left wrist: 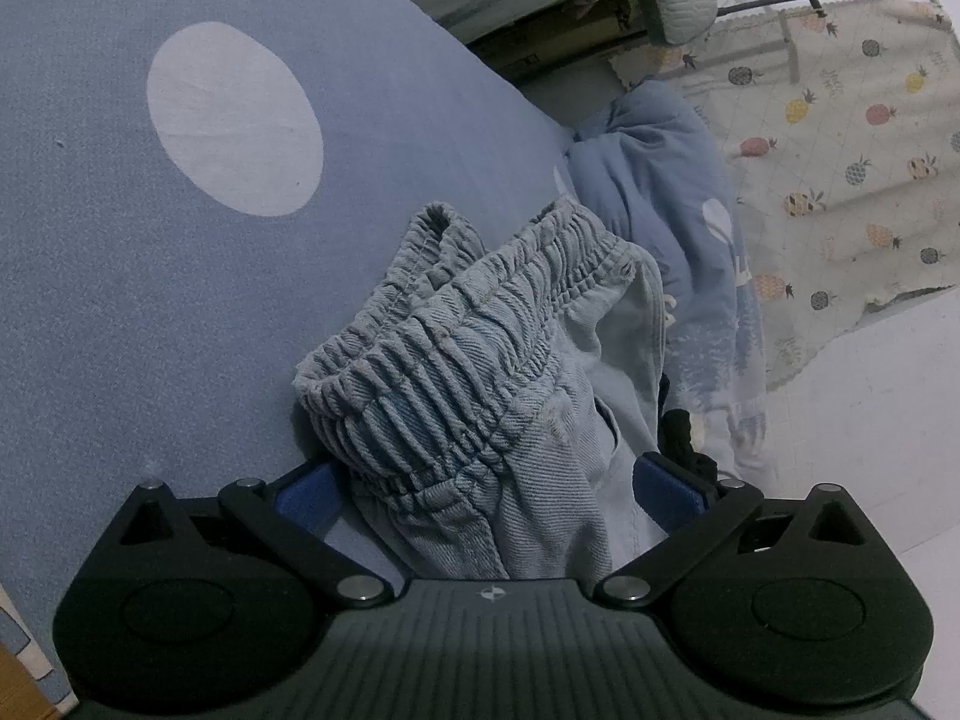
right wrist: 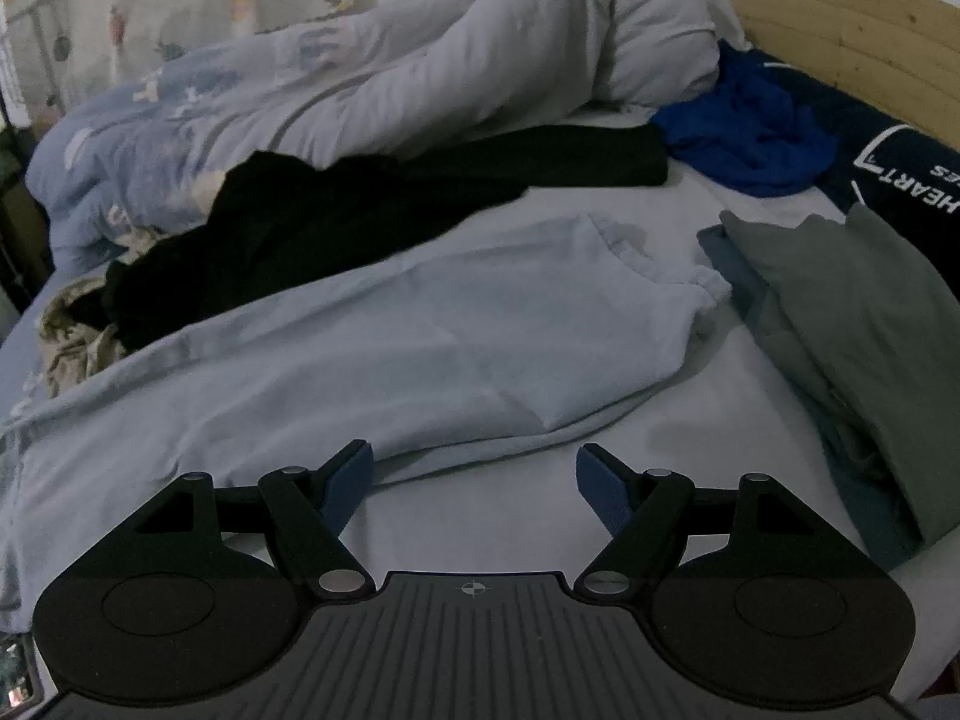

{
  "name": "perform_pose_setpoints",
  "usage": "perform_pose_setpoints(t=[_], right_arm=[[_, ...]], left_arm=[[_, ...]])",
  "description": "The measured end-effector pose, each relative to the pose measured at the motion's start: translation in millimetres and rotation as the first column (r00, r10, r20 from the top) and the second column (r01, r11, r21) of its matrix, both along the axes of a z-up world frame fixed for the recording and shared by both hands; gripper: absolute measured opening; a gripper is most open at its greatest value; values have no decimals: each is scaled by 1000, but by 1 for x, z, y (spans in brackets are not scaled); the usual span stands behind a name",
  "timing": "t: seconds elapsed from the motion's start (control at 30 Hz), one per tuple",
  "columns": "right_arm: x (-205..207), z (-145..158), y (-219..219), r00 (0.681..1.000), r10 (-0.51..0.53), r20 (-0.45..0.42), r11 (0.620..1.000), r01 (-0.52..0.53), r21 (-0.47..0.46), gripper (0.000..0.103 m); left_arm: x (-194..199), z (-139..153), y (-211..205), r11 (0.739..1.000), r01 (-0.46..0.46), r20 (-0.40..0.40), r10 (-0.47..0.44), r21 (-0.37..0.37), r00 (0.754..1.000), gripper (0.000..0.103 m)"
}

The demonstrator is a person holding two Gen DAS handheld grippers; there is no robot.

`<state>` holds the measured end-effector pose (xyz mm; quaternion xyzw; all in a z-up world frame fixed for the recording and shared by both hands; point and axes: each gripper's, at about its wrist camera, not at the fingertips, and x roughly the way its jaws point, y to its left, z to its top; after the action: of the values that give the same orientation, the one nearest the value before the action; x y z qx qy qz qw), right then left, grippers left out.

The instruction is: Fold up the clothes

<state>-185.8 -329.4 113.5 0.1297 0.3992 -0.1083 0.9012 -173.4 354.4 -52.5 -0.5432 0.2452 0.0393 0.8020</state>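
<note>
Left wrist view: the left gripper (left wrist: 489, 483) has its fingers spread wide around the bunched waistband of the pale jeans (left wrist: 480, 354) on the blue sheet (left wrist: 180, 300). Right gripper (right wrist: 474, 480) gapes, empty, near the trouser legs (right wrist: 360, 360).

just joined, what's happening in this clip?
A person is folding clothes on a bed. The left hand-held gripper has the elastic waistband of pale blue trousers bunched between its wide-set fingers; whether it is actually clamped is unclear. The right hand-held gripper is open and empty, hovering near the edge of the trouser legs, which lie spread across the sheet. A folded grey-green garment sits to the right; black clothes and a blue garment lie unfolded behind.
</note>
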Motion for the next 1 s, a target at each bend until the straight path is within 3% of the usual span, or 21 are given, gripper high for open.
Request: perform_pose_setpoints(t=[0.87,1.0], right_arm=[[-2,0,1,1000,1,2,1000,-1,8,78],[-2,1,1,1000,2,4,1000,-2,13,78]], left_arm=[[5,2,6,1000,3,-34,-3,-6,999,103],[5,3,8,1000,-22,-96,22,-1,995,83]])
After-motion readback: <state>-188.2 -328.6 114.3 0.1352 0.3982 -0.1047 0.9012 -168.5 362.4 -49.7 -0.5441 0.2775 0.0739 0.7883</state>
